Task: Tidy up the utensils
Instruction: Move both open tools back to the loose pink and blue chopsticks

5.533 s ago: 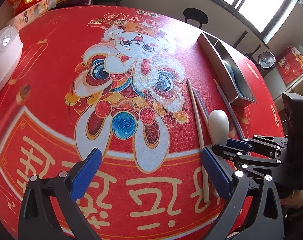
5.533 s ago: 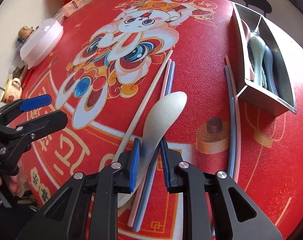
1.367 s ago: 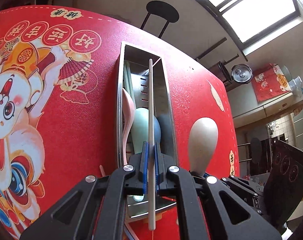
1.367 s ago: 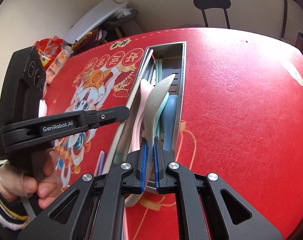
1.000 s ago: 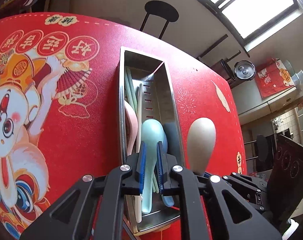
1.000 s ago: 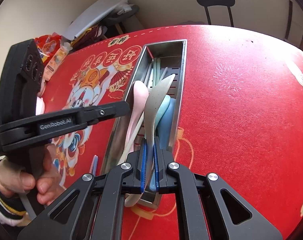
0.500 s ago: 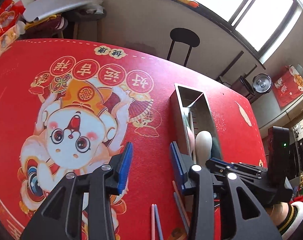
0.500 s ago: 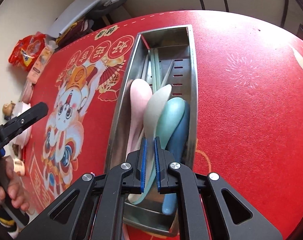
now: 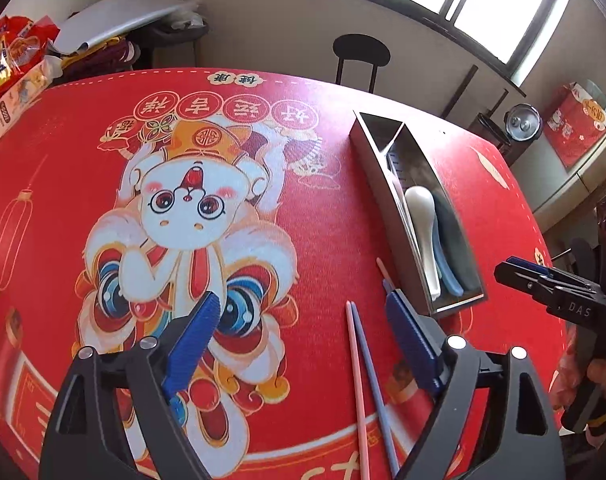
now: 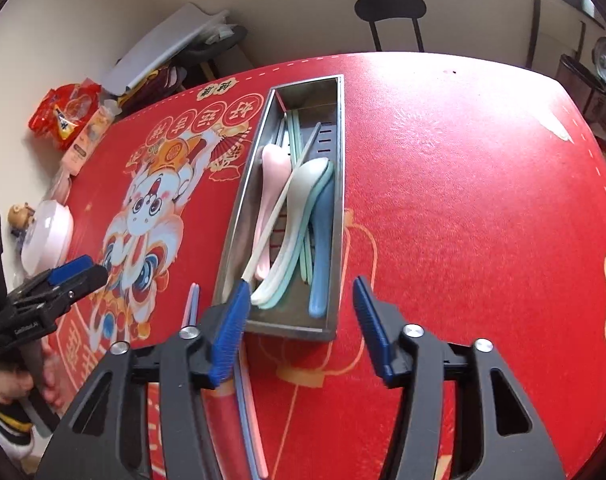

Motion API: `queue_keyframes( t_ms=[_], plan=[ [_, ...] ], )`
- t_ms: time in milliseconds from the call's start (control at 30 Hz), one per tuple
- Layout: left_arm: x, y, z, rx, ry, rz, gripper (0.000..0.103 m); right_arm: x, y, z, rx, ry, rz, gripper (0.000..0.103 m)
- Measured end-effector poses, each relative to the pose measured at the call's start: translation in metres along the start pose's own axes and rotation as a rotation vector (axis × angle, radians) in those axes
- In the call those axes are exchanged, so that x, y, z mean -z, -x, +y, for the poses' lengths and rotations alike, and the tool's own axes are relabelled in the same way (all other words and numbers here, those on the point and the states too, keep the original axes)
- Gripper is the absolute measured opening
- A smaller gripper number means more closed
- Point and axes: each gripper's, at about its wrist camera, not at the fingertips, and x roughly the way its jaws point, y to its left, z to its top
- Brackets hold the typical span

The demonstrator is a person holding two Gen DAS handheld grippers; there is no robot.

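steel tray (image 10: pixel 340 184) at 12 o'clock of right gripper (image 10: pixel 301 320), spoons (image 10: pixel 299 216) inside. both released, empty. between picks. next: left gripper (image 9: pixel 303 340) onto pink and blue chopsticks (image 9: pixel 363 368) on tabletop (image 9: pixel 323 240).

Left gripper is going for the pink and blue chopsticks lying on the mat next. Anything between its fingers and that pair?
Nothing visible. The left gripper is open, and the pink and blue chopsticks lie on bare red mat between its fingers. The metal tray sits beyond them, off to the right, not across the approach.
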Motion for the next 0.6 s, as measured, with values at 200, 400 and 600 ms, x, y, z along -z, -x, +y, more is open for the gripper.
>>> queue_keyframes(
  t_ms=[200, 400, 600],
  plan=[
    [0.039, -0.003, -0.011, -0.027, -0.082, 0.054, 0.09, 0.044, -0.005, 0.014, 0.009, 0.051, 0.04, 0.054],
    [0.072, -0.013, -0.017, -0.023, -0.104, 0.098, 0.09, 0.073, -0.022, 0.027, -0.01, 0.105, 0.089, 0.052],
    [0.083, -0.018, -0.027, -0.001, -0.107, 0.114, 0.072, 0.077, -0.038, 0.039, -0.008, 0.149, 0.118, 0.032]
  ],
)
